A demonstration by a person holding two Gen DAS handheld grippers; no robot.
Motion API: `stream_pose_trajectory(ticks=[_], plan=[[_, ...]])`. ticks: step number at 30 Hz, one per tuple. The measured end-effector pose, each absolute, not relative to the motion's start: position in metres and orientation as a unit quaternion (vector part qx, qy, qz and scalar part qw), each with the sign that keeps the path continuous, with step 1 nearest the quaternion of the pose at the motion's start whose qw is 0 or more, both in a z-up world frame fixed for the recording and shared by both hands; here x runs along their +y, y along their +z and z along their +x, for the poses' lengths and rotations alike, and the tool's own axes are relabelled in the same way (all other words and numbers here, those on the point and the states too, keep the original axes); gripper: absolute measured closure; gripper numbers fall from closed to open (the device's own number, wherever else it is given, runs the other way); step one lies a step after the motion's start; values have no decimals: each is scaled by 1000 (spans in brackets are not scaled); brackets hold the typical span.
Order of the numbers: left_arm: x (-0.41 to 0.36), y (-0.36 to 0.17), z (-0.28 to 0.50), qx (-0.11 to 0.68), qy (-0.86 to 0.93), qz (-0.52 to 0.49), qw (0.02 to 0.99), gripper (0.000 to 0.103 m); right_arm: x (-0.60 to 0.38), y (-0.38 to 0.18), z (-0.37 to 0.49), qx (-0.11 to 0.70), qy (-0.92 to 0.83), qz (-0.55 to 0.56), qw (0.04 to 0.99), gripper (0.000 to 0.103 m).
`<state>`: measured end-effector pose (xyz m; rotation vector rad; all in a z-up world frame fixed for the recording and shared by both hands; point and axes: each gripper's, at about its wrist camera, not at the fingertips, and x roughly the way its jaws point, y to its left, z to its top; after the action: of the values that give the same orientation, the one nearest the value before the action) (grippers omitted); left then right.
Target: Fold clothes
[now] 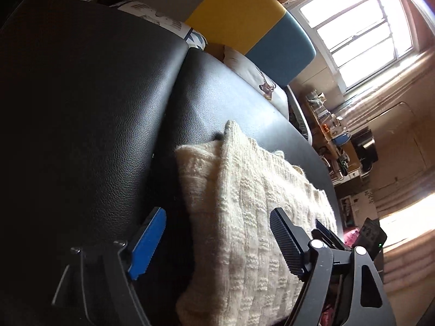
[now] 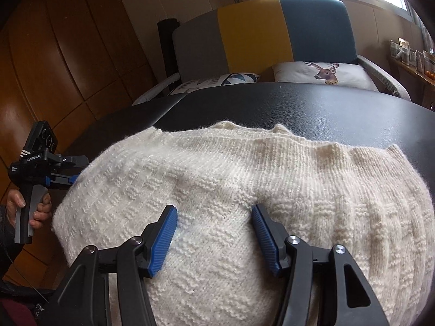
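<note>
A cream knitted sweater (image 2: 244, 179) lies folded on a black leather surface (image 2: 326, 108). My right gripper (image 2: 214, 233) hovers over its near middle, open, with the blue pads (image 2: 163, 241) spread above the knit and nothing pinched. My left gripper (image 1: 217, 240) is open too, straddling the sweater (image 1: 244, 203) at its left edge; one pad (image 1: 149, 240) hangs over bare leather (image 1: 95, 108). In the right wrist view the left gripper (image 2: 77, 175) sits at that left edge, held by a hand (image 2: 30, 206).
A grey, yellow and blue sofa back (image 2: 258, 30) stands behind the surface with a deer cushion (image 2: 326, 73) and a patterned cushion (image 2: 217, 81). Wooden panelling (image 2: 54, 54) is on the left. A cluttered shelf (image 1: 334, 135) and bright window (image 1: 359, 27) lie beyond.
</note>
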<state>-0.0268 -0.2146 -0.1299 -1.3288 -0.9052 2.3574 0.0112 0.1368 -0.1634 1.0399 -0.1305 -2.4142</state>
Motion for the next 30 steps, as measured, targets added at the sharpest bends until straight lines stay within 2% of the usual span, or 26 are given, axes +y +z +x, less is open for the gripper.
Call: stream_pose_trajectory(ticks=[5, 7, 9, 12, 18, 24, 30], plan=[[-203, -138, -40, -304, 818, -459, 166, 23, 139, -163, 11, -48, -889, 380, 251, 44], [-198, -138, -47, -304, 814, -459, 185, 29, 138, -164, 11, -49, -889, 379, 250, 44], [-194, -143, -53, -309, 804, -471, 190, 68, 138, -164, 12, -50, -890, 379, 251, 44], [-193, -146, -54, -319, 797, -475, 192, 75, 138, -163, 11, -52, -887, 383, 254, 44], [-192, -141, -54, -311, 808, -474, 162, 80, 156, -140, 11, -43, -867, 410, 280, 44], [-200, -129, -74, -270, 823, -480, 139, 80, 205, -115, 21, 42, -851, 442, 281, 44], [-213, -107, -94, -229, 838, -480, 120, 80, 200, -128, 7, 127, -807, 491, 303, 44]])
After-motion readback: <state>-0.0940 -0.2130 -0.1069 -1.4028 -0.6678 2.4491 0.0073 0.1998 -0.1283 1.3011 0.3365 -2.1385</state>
